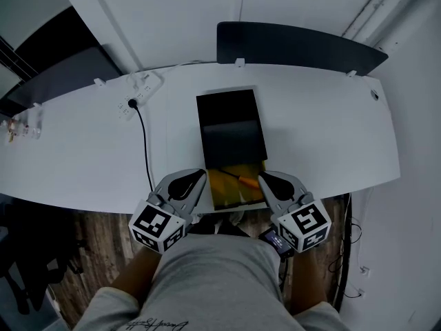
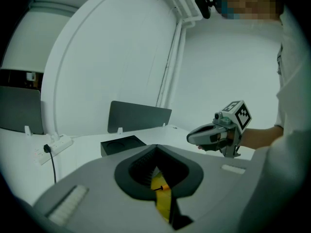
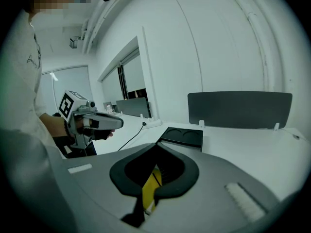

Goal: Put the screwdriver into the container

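In the head view, the left gripper [image 1: 196, 178] and the right gripper [image 1: 267, 182] hang over the near edge of the surface [image 1: 331, 136]. Each has its jaws pressed together on nothing. The screwdriver [image 1: 242, 179] lies free between the two pairs of jaws, nearer the right tips, on a yellow tray [image 1: 224, 193]. A black box [image 1: 231, 126] lies just beyond the jaws, against the tray.

In the left gripper view, the jaws meet at their tips. The yellow tray and a bit of orange handle show below them, ungripped.

In the right gripper view, the jaws are closed and empty, with yellow beneath them and the black box ahead of them.

Neither gripper holds the tool. If the yellow tray is the container, the task looks done. If the black box is the container, the grasp and the transfer are still to do. I cannot tell which it is.
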A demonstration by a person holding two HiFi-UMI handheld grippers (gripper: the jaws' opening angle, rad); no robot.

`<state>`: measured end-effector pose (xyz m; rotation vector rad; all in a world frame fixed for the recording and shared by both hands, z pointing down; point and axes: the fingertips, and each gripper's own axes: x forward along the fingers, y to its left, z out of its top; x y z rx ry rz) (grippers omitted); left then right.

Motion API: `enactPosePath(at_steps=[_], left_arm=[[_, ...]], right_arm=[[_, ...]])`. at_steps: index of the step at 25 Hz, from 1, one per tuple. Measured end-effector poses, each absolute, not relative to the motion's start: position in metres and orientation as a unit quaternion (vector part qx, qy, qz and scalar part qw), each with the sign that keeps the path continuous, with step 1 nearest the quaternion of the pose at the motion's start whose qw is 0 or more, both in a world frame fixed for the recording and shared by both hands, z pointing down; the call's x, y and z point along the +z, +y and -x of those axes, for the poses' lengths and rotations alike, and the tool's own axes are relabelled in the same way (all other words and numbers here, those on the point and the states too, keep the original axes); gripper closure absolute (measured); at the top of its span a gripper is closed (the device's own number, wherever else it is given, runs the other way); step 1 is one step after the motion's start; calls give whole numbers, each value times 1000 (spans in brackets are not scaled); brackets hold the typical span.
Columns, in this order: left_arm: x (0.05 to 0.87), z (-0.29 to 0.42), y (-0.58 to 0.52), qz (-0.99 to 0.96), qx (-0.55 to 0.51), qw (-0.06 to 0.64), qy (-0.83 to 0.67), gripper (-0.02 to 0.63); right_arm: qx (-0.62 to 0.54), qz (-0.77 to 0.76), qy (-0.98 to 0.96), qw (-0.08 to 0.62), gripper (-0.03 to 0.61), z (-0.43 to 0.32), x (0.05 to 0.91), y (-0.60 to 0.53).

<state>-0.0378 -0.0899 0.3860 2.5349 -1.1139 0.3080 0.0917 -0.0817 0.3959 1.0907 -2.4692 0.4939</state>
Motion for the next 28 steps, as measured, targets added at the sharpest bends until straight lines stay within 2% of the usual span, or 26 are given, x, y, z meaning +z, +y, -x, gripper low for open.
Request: enactPosePath(at_steps=[28], left_arm=[[385, 31, -89, -897, 114, 181, -387, 612]], right_arm=[[173, -346, -894, 225, 565, -73, 404, -82]])
